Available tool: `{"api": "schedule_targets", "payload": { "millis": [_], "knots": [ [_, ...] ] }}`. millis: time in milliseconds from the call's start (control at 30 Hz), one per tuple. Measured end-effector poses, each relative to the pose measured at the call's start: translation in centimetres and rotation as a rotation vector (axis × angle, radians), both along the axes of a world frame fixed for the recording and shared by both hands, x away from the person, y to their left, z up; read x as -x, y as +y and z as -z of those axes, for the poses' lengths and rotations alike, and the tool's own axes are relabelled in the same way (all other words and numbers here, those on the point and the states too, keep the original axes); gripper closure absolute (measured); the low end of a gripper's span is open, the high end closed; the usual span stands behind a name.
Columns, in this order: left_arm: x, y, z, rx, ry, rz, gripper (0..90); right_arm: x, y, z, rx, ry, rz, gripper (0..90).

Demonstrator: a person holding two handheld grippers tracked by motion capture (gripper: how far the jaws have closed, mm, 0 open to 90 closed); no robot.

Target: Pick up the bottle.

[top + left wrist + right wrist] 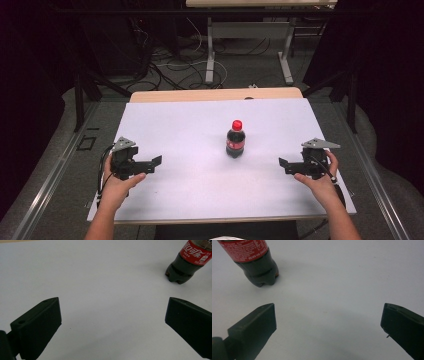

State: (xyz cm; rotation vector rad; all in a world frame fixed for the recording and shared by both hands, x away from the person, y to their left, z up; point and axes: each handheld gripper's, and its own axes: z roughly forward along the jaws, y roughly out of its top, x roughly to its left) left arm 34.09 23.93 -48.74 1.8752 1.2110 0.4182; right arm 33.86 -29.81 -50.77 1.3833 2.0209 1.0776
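Note:
A small cola bottle [235, 139] with a red cap and red label stands upright near the middle of the white table [190, 125]. My left gripper [156, 163] rests at the table's left side, pointing right toward the bottle, jaws open and empty. At the right side my right gripper [283, 164] points left, likewise open with nothing between its jaws. In the left gripper view the bottle [187, 262] is at the upper right, beyond the gripper [112, 302]. The right gripper view has the bottle [254, 260] at the upper left, well ahead of the gripper [329, 305].
The table has a wooden strip [215, 94] along its far edge. Beyond it lie floor cables [175, 65] and the legs of another table [210, 50]. Dark curtains hang on both sides.

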Motion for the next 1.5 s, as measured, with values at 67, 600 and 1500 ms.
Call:
{"api": "schedule_targets", "payload": {
  "millis": [67,600,1500],
  "knots": [
    [0.0,-0.1,0.1,-0.003,-0.010,-0.003,0.6,0.0,0.1,0.1,0.014,0.002,-0.003,0.0],
    [0.4,-1.1,0.0,-0.025,-0.023,0.041,0.3,-0.6,4.4,-0.3,0.006,-0.052,-0.169,14.6],
    [0.2,-0.3,0.6,-0.035,0.001,0.003,0.4,-7.5,13.5,2.9,-0.050,-0.045,-0.300,21.1]
  ]
}}
